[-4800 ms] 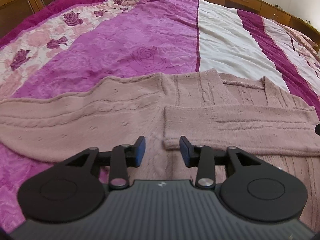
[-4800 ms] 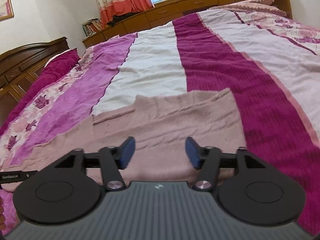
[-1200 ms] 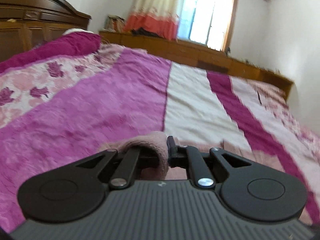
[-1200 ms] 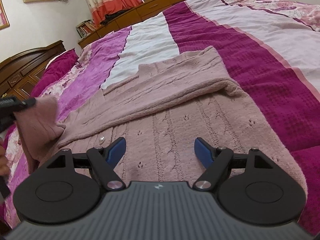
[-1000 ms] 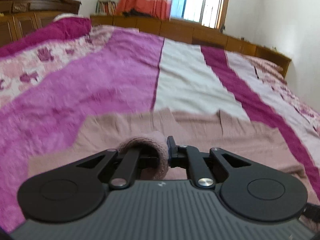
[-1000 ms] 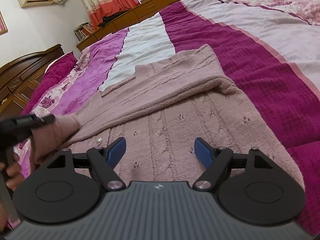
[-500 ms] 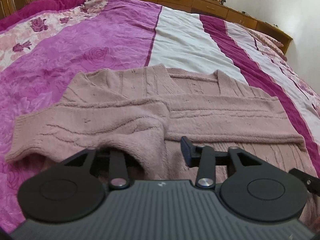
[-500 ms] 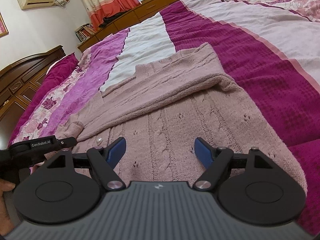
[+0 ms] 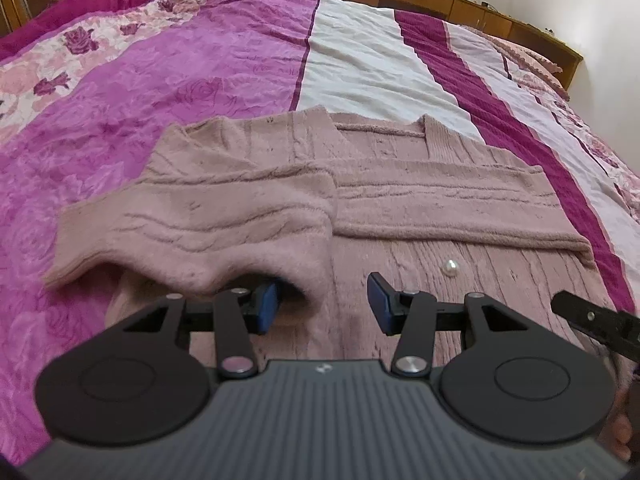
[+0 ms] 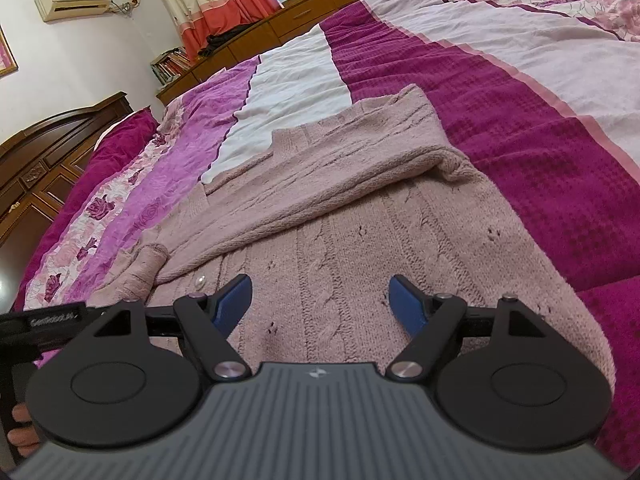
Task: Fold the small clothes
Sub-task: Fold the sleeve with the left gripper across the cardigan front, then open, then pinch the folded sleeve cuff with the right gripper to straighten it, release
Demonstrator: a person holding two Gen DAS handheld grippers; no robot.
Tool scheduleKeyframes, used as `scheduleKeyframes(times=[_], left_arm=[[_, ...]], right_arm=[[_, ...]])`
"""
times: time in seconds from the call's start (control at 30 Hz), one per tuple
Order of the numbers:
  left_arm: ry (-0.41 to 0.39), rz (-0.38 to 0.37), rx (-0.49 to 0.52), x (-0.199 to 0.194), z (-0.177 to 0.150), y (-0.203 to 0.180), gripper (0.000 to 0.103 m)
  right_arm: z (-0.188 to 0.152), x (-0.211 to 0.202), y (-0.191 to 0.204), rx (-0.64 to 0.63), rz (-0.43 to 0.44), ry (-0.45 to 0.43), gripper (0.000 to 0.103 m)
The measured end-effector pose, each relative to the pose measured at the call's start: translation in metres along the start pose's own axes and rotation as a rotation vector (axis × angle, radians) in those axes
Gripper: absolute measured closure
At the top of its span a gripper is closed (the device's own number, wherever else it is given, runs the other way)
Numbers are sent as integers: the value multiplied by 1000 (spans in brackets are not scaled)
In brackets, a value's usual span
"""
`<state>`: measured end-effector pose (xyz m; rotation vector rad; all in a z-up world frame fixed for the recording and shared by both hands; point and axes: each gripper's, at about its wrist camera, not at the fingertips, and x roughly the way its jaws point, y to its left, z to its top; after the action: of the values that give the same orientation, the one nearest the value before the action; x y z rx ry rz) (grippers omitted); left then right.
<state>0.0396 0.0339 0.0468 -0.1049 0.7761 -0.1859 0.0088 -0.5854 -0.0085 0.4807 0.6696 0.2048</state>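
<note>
A: Where's the cardigan (image 9: 400, 208)?
B: Flat on the bed (image 9: 200, 80), both sleeves folded across its chest; a pearl button (image 9: 450, 269) shows at 3 o'clock of the left gripper (image 9: 322, 307).
A: Jaws?
B: Left released, sleeve cuff (image 9: 256, 256) draped over one pad. Right gripper (image 10: 320, 304) wide apart, empty, above the hem.
</note>
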Motion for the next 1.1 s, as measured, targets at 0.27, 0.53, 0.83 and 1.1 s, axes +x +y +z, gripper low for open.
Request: scheduleKeyframes(times=[0.27, 0.53, 0.83, 1.1], left_arm=[[-17, 59, 12, -25, -9, 16, 54], [-40, 138, -36, -41, -13, 51, 54], [-35, 227, -90, -36, -17, 84, 54], [-40, 259, -100, -16, -10, 95, 54]], right_arm=[[1, 4, 7, -10, 7, 21, 22], [19, 21, 38, -26, 96, 102, 22], [42, 65, 100, -42, 223, 239, 22], [52, 118, 155, -68, 275, 369, 24]])
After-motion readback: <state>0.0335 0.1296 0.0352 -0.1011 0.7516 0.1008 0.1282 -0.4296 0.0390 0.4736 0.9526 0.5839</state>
